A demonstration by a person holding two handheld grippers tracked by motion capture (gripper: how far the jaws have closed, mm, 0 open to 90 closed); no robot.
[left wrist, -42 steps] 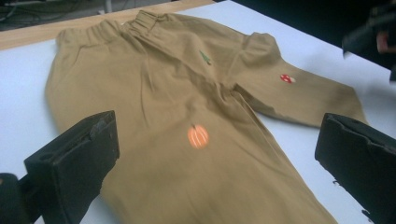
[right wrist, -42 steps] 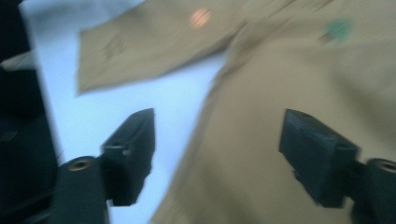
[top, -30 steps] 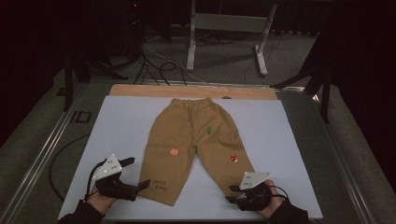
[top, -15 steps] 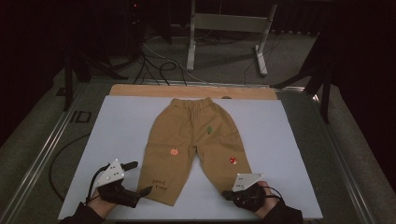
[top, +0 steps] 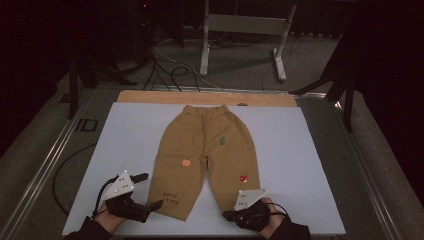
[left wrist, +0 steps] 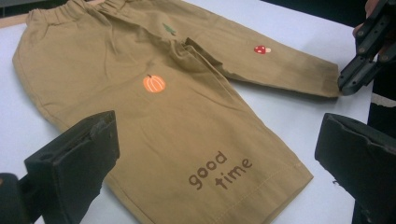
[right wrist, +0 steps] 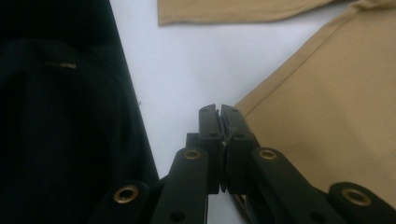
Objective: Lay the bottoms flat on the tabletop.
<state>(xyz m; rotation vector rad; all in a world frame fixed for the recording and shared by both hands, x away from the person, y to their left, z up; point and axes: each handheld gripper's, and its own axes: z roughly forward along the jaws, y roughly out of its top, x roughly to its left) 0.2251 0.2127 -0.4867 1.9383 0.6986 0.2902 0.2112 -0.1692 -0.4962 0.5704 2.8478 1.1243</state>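
Lying flat in the middle of the white board (top: 300, 150) is a pair of small tan pants (top: 200, 145), waist far and legs near. They show a green tree, an orange pumpkin (left wrist: 153, 84), a red mushroom (left wrist: 262, 49) and the words "good time". The left gripper (top: 150, 192) sits at the near left, jaws spread wide on either side of the left leg's hem, not touching it. The right gripper (right wrist: 218, 112) is at the near right, its jaws pressed together right at the hem corner of the right leg; whether they pinch the cloth is hard to tell.
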